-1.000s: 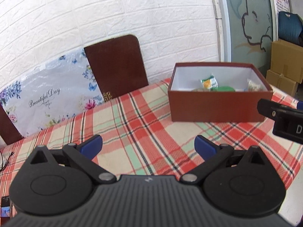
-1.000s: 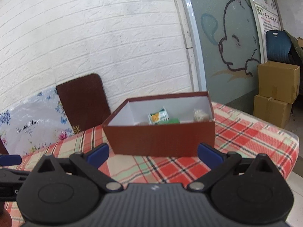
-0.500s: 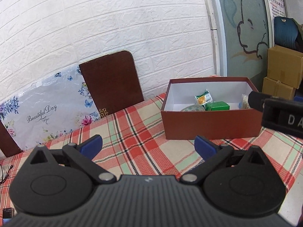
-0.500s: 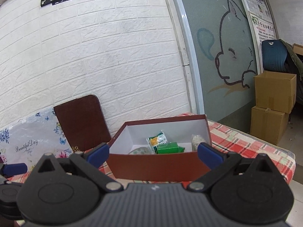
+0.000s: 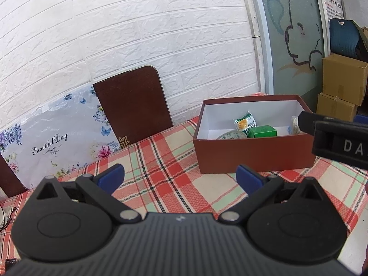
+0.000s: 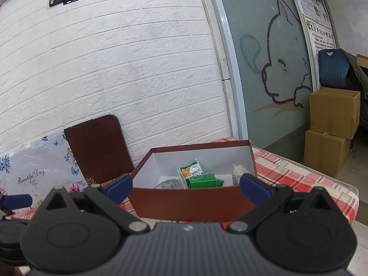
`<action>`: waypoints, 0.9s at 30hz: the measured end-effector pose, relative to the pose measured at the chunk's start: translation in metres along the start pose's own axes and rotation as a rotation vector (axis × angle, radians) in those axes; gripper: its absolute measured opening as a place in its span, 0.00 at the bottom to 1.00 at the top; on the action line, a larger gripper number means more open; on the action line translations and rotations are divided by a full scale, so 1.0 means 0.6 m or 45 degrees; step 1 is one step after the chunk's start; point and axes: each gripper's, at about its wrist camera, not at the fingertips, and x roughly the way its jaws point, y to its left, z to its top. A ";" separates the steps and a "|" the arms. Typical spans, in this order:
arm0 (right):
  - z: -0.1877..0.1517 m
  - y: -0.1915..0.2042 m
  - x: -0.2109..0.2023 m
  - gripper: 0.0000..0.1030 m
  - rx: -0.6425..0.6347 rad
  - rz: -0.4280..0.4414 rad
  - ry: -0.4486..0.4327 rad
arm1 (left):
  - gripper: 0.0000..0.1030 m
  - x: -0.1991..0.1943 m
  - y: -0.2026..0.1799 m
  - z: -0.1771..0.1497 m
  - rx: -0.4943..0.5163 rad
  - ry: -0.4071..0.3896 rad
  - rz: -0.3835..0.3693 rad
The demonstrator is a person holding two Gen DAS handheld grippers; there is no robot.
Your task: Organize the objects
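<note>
- Holding my left gripper (image 5: 180, 176) and right gripper (image 6: 186, 185) spread wide, both empty.
- Red box (image 5: 253, 154) sits on the plaid table (image 5: 161, 161), at 1 o'clock from my left gripper.
- Inside: green carton (image 5: 263, 131), green-yellow packet (image 5: 245, 122), patterned round tin (image 5: 231, 135), clear bag (image 6: 239, 172) at right wall.

Both wrist views level over the table, sharing the brown box (image 5: 253, 154) (image 6: 193, 203).

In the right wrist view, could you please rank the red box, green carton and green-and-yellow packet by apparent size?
1. red box
2. green carton and green-and-yellow packet: they look alike, and the carton is partly hidden.
</note>
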 end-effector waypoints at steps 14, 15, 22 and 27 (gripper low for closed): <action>0.001 -0.006 -0.001 1.00 0.011 -0.002 -0.004 | 1.00 -0.003 -0.005 0.000 0.011 0.000 -0.001; 0.001 -0.006 -0.002 1.00 0.012 -0.004 -0.004 | 1.00 -0.003 -0.005 0.001 0.012 0.000 0.000; -0.001 -0.005 -0.003 1.00 0.011 -0.006 -0.005 | 1.00 -0.003 -0.006 0.000 0.020 0.008 -0.001; -0.003 -0.005 -0.005 1.00 0.008 -0.007 -0.005 | 1.00 -0.003 -0.004 -0.001 0.013 0.009 -0.012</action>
